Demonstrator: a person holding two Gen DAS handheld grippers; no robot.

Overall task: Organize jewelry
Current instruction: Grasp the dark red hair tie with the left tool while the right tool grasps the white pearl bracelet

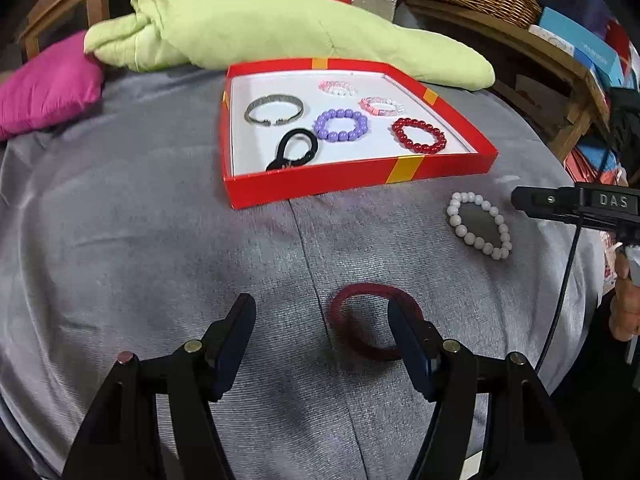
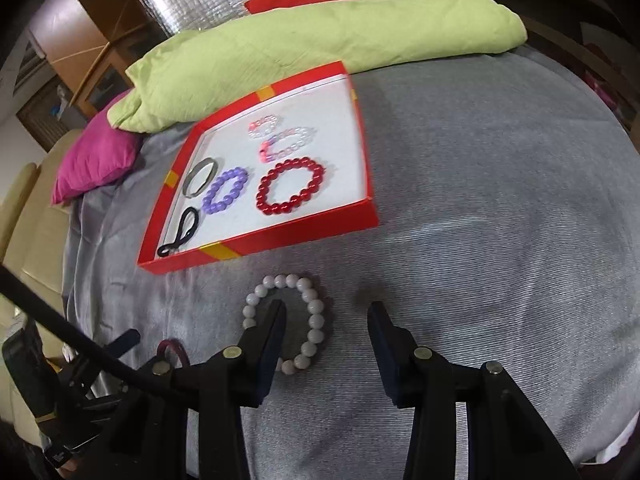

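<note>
The left gripper (image 1: 322, 314) is hovering low over the grey cloth (image 1: 160, 240) with its jaws standing wide apart and holding nothing. The dark red bangle (image 1: 360, 320) is lying flat on the cloth just ahead of it, offset toward its right finger (image 1: 404, 328); that fingertip is overlapping the ring's right side in the left wrist view, while the left finger is sitting well clear of it. Whether the finger is touching the bangle cannot be told.

The right gripper (image 2: 328, 314) is also spread wide and gripping nothing. The white bead bracelet (image 2: 316, 320) is lying on the cloth right at its tips, toward its left side, with the left finger (image 2: 272, 320) pointing into the middle of the loop and the right finger resting outside it.

Farther ahead of both grippers, the red box (image 1: 352, 184) is sitting on the cloth, holding a silver cuff (image 1: 274, 108), a purple bead bracelet (image 1: 341, 125), a red bead bracelet (image 1: 418, 135), a black hair tie (image 1: 294, 150) and two pale pink bracelets (image 1: 382, 106). Beyond the box a green blanket (image 1: 260, 28) is lying folded, with a magenta pillow (image 1: 44, 88) off to its left.
</note>
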